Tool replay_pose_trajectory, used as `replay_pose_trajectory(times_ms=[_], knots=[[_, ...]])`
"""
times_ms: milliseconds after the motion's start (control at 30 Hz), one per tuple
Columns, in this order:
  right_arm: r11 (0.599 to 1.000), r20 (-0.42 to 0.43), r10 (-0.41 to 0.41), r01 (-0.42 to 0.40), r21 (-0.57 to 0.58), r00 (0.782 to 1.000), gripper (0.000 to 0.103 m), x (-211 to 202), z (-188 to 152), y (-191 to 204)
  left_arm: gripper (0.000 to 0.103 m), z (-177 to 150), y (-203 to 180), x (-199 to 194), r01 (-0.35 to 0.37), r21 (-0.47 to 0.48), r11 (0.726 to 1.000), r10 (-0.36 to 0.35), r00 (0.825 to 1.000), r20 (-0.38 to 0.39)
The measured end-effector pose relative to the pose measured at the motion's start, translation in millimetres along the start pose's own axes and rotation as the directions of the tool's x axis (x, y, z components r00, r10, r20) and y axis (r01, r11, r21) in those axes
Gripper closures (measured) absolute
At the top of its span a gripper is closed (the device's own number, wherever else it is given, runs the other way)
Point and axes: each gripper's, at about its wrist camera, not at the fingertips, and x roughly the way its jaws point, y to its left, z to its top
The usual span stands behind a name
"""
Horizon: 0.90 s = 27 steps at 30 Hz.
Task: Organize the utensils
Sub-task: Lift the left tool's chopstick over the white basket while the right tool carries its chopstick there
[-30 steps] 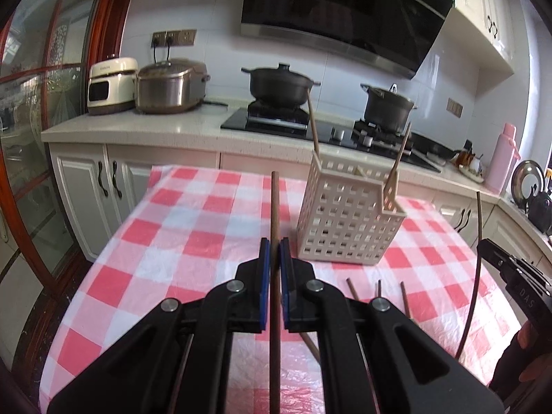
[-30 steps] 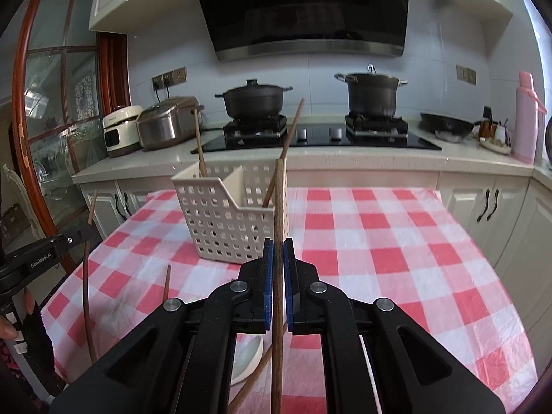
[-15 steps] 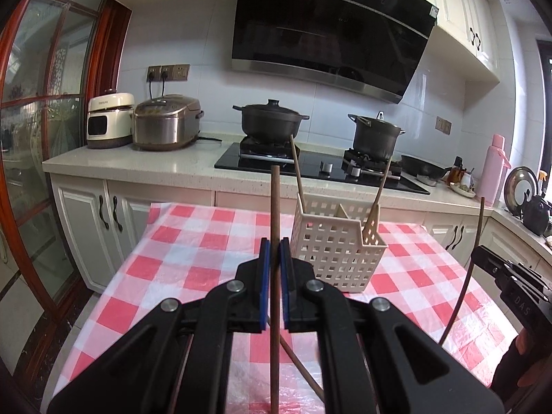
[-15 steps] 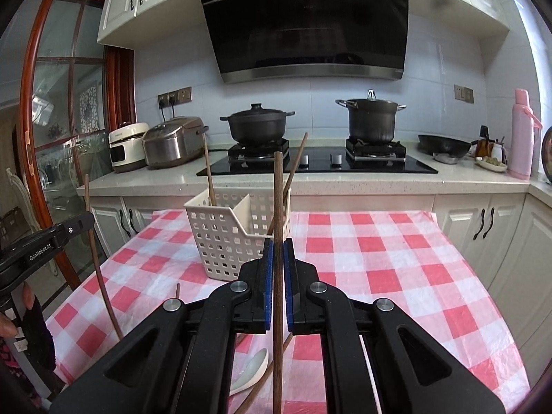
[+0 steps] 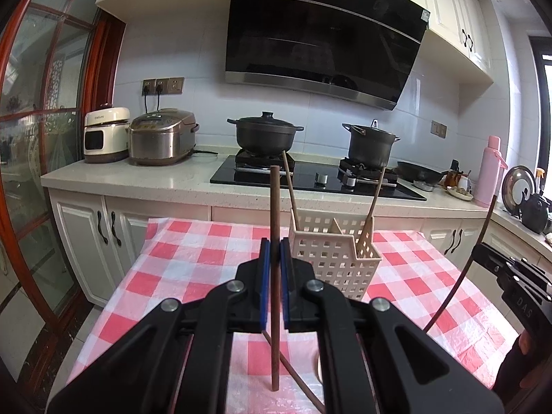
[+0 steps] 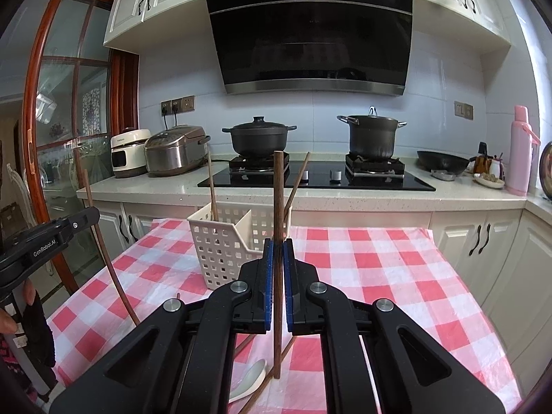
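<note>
Pretty clearly a home kitchen: black range hood [image 6: 310, 31] over a gas hob [image 6: 315, 174] with two dark pots [image 6: 258, 136], plus a rice cooker [image 6: 174, 150] on the stone surface [image 5: 138, 172]. White cabinets [image 5: 89, 234] and a red-checked tablecloth [image 6: 379, 262] too.

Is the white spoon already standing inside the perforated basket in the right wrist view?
No, the white spoon lies flat on the checkered tablecloth, well short of the basket, which holds only wooden sticks.

Checked-cloth table [image 6: 379, 276], white slotted basket [image 6: 220, 252] on it, white spoon [image 6: 246, 379], loose chopsticks [image 5: 300, 383]
</note>
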Motion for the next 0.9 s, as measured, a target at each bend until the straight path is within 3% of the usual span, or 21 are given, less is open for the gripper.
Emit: replay_pose_trajectory(times_ms=[433,900], knots=[[1.0,0.083,0.008,-0.005,-0.031,0.997,0.097,23,45,-6,0.097,58,-13,14,0.041,0.035,0.999,-0.044,0.995,0.094],[0.994,0.131,0.106,-0.108,0.007,0.986,0.097,65,125,-12,0.097,154,-38,21,0.106,0.079,0.991,-0.119,0.974,0.193]])
